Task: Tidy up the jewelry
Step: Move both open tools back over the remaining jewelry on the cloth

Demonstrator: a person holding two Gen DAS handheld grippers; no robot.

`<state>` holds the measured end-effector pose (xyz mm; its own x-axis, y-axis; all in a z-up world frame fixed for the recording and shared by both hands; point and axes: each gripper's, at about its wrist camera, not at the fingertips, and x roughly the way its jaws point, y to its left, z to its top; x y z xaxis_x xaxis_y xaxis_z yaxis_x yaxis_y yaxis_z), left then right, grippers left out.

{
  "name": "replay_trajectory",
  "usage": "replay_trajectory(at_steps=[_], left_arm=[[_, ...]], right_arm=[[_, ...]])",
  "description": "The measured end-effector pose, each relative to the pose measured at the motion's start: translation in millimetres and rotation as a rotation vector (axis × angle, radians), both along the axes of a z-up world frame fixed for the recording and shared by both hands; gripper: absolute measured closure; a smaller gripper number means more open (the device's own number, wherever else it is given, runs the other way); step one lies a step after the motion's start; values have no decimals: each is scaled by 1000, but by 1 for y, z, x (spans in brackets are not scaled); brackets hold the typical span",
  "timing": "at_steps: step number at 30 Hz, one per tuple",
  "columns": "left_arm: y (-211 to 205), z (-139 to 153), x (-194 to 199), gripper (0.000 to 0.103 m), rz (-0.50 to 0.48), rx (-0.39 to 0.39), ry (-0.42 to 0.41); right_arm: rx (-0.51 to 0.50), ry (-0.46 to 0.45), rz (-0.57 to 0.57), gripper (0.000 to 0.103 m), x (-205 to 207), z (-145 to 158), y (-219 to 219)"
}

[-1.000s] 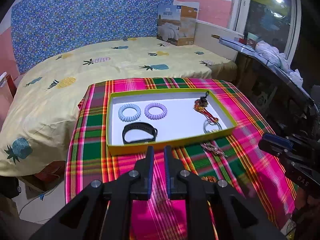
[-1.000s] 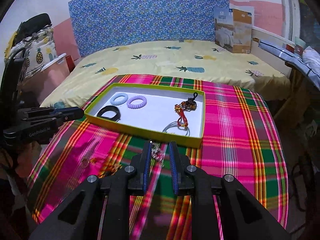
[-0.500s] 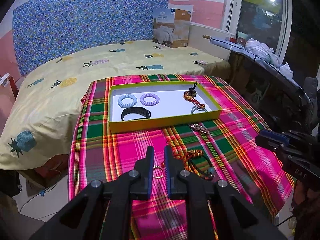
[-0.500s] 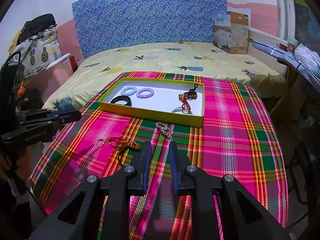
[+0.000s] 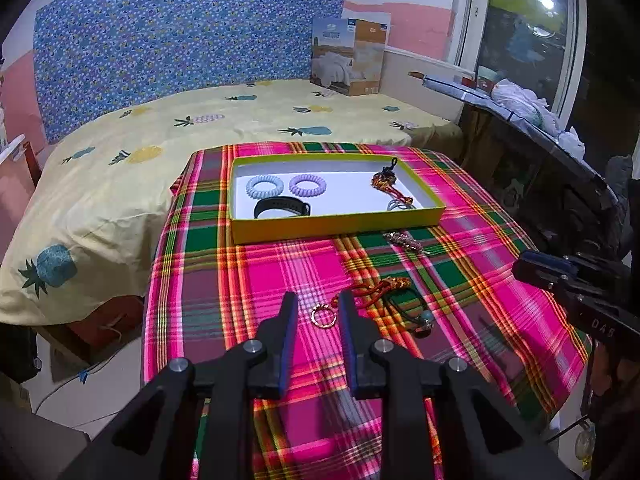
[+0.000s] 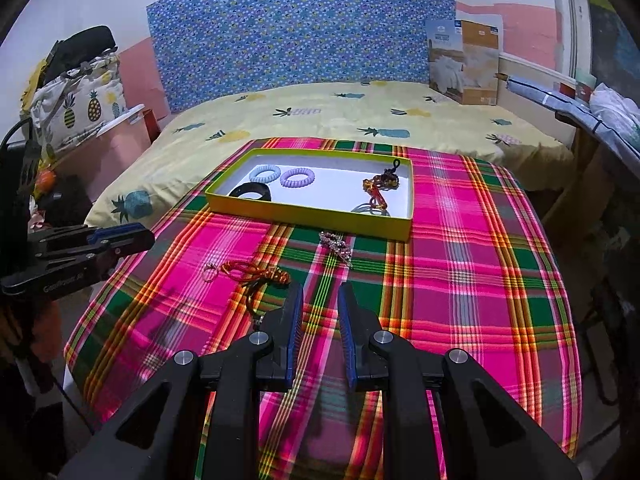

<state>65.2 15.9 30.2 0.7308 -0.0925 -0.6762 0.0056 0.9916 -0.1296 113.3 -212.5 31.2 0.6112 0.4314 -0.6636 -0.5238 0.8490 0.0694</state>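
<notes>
Here, your loose jewelry lies on the pink, green and yellow plaid cloth point(image 5: 248, 280), low in the left wrist view: a small gold ring point(image 5: 322, 315) joined to a braided red and orange cord point(image 5: 376, 289), and just right of it a dark cord with a pale round bead point(image 5: 420, 312). The ring sits in line with the gap of your left gripper point(image 5: 318, 307), whose blue-padded jaws are opening; nothing is pinched, and the pictures do not settle whether the ring lies between the tips or just beyond them. Further up the cloth a silvery beaded hair clip point(image 5: 404, 241) rests just in front of the shallow yellow-green box with a white floor point(image 5: 336, 226). Inside the box, to the left, you have a pale blue spiral hair tie point(image 5: 265, 187), a lilac spiral hair tie point(image 5: 305, 185) beside it and a black wristband point(image 5: 282, 208) below them; to the right lie a red and gold beaded charm point(image 5: 386, 181) and a thin grey ring point(image 5: 400, 205).

In the right wrist view, your right gripper point(image 6: 319, 300) hangs over bare plaid, jaws parted by a narrow gap and holding nothing. The braided cord is up-left of its left tip.

Beyond the cloth, the upper frame holds a yellow pineapple-print bedspread point(image 5: 160, 148) and a blue floral headboard point(image 5: 180, 32).
</notes>
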Motion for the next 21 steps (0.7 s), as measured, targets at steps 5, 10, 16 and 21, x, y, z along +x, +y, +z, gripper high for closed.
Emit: replay_trajectory(at_steps=[5, 10, 16, 21], left_arm=[[1, -6, 0, 81, 2, -2, 14], [0, -13, 3, 81, -3, -3, 33], [-4, -21, 7, 77, -21, -5, 53], [-9, -31, 14, 76, -39, -3, 79]], right_arm=[[-2, 8, 5, 85, 3, -4, 1], [-2, 16, 9, 85, 5, -7, 1], [1, 26, 12, 84, 9, -10, 3], [2, 38, 27, 84, 12, -15, 6]])
